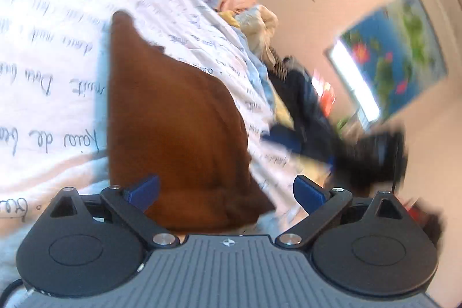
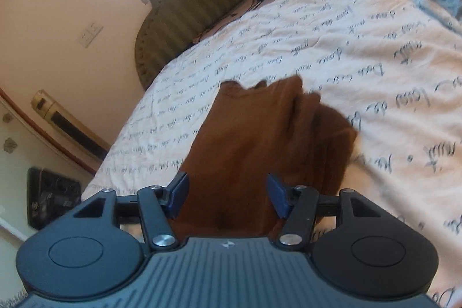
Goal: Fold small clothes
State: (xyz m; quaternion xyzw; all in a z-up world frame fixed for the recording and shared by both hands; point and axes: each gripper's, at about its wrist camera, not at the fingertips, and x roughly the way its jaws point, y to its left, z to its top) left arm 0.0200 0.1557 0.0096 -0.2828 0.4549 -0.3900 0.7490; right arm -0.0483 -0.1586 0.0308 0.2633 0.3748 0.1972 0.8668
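Brown cloth, a small garment [image 1: 173, 129], lay on the bed, spread over a white bedspread [image 1: 52, 48] printed with lines of handwriting. In the right wrist view it looked partly folded: one side was already doubled over in ridges, and the far edge ended in a wavy hem. Both views were tilted and blurred, so what kind of garment it was could not be told.

The left gripper [image 1: 226, 192] had its jaws wide, the cloth's near edge running between and under the blue pads without being pinched. The right gripper [image 2: 227, 194] stood likewise with its jaws apart, straddling the near end of the garment [image 2: 251, 140] and holding nothing.

The step in hand seemed to be the pause between folds. The next move probably called for closing both pairs of jaws on the near edge, catching every layer, then carrying it over to the far hem.

A heap of unfolded clothes [image 1: 245, 10] waited further up the bed.
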